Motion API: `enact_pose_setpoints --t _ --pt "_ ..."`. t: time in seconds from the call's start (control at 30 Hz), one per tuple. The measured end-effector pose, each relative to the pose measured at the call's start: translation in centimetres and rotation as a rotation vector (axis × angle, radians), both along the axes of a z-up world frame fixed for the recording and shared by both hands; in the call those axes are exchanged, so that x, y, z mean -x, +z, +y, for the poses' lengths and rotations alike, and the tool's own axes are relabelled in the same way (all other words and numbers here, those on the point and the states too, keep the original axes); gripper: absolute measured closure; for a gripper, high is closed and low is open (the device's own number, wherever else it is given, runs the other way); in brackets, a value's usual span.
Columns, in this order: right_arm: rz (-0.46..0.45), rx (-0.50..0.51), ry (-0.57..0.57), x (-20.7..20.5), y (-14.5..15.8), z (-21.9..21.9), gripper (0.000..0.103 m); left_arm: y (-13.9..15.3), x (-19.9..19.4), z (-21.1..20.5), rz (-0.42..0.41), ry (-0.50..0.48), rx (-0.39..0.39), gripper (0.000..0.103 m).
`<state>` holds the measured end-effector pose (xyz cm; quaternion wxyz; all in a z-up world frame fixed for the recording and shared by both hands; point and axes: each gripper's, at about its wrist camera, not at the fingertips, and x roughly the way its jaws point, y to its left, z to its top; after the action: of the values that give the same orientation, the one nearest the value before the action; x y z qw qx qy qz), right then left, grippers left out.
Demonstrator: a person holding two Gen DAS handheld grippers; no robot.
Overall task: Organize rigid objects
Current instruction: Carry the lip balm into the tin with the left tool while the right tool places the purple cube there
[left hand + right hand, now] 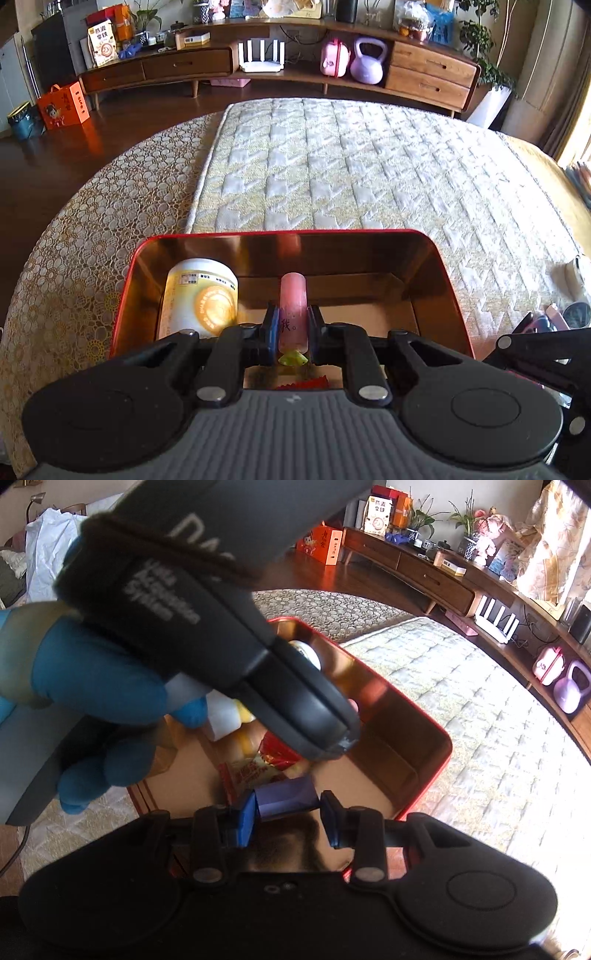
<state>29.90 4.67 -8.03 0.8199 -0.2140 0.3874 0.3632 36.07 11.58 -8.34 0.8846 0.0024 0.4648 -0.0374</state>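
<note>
Two items gripped over the red tin [125,288], not yet dropped in.
Left hand-held gripper [293,325] clenched on a pink tube [293,299]; right hand-held gripper [288,810] grasping a small purple block [286,794], both poised above the tin on the bench. Already inside: yellow-labelled jar [201,295], snack packets [255,771]. Left to do: release both; more clutter glimpsed at bench edge.

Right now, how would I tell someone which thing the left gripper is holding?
Find the red tin with a shiny gold inside, sitting on the quilted mat. Above its middle, the left gripper is shut on a slim pink tube with dark characters printed on it. Unlike the fat yellow-and-white canister lying to its left, it is narrow, translucent pink and pinched between the fingers.
</note>
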Motion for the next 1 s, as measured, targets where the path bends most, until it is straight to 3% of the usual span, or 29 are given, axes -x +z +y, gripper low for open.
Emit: enact_pose_setpoints --t 0.33,0.47,1.0 --pt "0.006 -0.003 -0.014 -0.4 0.2 0.1 0.066 -0.5 -0.3 0.0 0.024 0.002 -0.030 0.087" --pt "-0.001 0.003 -0.023 -0.2 0.4 0.2 0.061 -0.4 -0.2 0.3 0.030 0.030 -0.025 0.087" --pt "-0.028 -0.051 -0.067 1.8 2.0 -1.5 0.047 2.5 2.8 0.1 -0.036 0.031 -0.029 0.087"
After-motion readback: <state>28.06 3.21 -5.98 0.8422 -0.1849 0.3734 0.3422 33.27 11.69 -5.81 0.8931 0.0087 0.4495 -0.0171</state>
